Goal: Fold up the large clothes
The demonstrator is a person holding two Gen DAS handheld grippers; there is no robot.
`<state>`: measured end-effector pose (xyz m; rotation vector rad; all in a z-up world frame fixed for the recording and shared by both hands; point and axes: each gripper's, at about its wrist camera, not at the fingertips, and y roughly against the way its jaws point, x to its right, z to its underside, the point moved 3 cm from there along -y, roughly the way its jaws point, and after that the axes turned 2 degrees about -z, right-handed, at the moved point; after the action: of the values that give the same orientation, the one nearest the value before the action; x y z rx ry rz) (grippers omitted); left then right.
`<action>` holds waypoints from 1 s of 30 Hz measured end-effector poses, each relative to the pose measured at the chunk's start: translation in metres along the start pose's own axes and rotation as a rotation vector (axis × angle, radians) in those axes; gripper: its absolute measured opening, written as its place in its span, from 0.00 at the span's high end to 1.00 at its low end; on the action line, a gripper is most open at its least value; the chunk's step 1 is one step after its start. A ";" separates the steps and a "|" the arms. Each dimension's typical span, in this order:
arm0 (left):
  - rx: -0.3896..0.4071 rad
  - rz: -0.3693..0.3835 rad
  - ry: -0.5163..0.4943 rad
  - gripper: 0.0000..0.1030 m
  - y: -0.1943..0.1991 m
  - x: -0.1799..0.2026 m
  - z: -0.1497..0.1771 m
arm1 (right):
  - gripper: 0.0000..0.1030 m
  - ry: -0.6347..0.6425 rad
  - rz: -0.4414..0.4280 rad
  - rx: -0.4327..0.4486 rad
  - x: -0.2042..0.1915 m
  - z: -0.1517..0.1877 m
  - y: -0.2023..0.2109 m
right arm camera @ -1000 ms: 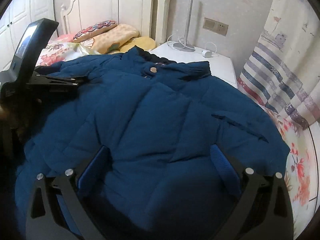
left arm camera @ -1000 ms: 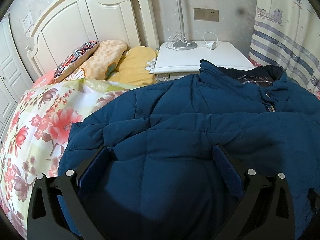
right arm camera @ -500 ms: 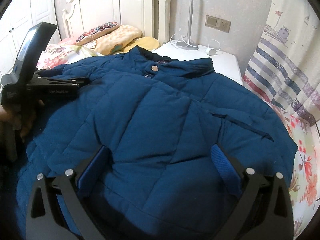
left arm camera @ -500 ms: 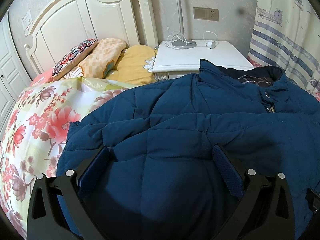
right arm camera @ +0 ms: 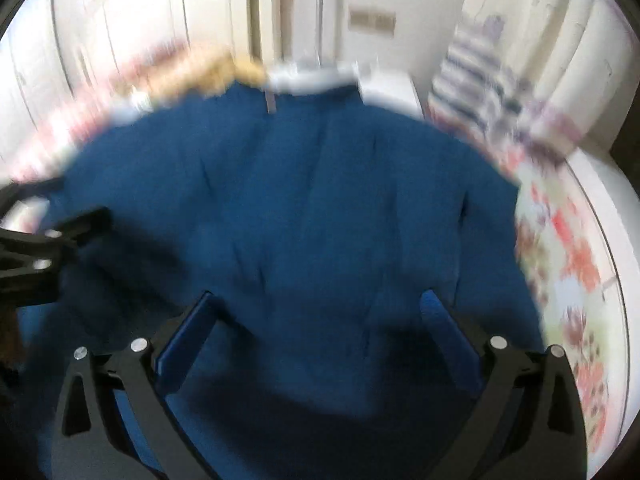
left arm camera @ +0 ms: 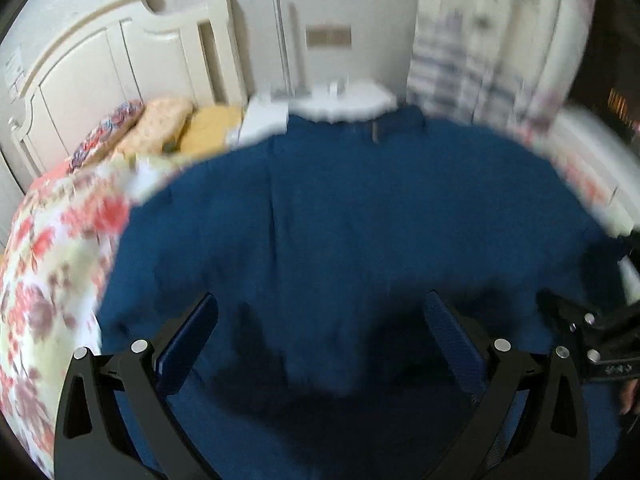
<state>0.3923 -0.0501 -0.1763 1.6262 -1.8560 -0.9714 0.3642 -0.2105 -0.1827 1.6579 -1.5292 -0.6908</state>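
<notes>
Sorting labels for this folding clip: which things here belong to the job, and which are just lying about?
Job: blue padded jacket, left gripper, right gripper, both open.
Lying about: pillows, floral bedspread, nightstand, striped curtain.

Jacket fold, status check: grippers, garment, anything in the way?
Left gripper open, right gripper open, both empty. Blue jacket spread on the floral bedspread, unfolded. Frames blurred; nothing seen blocking.
</notes>
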 end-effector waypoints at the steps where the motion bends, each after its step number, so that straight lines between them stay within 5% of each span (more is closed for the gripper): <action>1: -0.035 0.000 -0.002 0.04 -0.012 0.000 0.010 | 0.02 0.027 0.047 0.025 -0.007 0.005 0.000; 4: -0.012 0.014 0.027 0.04 0.002 -0.005 0.013 | 0.03 -0.013 0.030 -0.001 -0.018 0.009 0.015; 7: 0.074 0.057 0.071 0.04 0.035 -0.010 0.017 | 0.03 0.050 -0.013 0.086 -0.046 0.018 0.039; 10: 0.029 0.004 0.003 0.04 0.022 -0.005 0.032 | 0.03 0.068 0.011 -0.006 -0.058 0.030 0.008; 12: -0.022 0.004 -0.019 0.04 0.002 -0.008 0.043 | 0.02 -0.013 -0.058 0.017 -0.045 0.030 0.004; 18: 0.005 -0.028 -0.022 0.04 0.013 -0.019 0.041 | 0.03 -0.038 -0.018 0.018 -0.022 0.031 0.018; 21: -0.007 -0.074 0.063 0.04 0.016 -0.053 0.050 | 0.03 -0.137 0.100 0.020 0.030 0.045 0.025; 25: -0.070 -0.031 0.270 0.04 0.005 -0.093 0.059 | 0.02 -0.240 0.030 0.034 0.069 0.060 0.019; 30: -0.086 -0.109 0.202 0.04 0.003 -0.080 0.055 | 0.02 -0.220 0.048 0.018 0.068 0.056 0.017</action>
<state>0.3634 0.0391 -0.2012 1.7191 -1.5855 -0.8825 0.3184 -0.2865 -0.1932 1.5942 -1.7272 -0.8586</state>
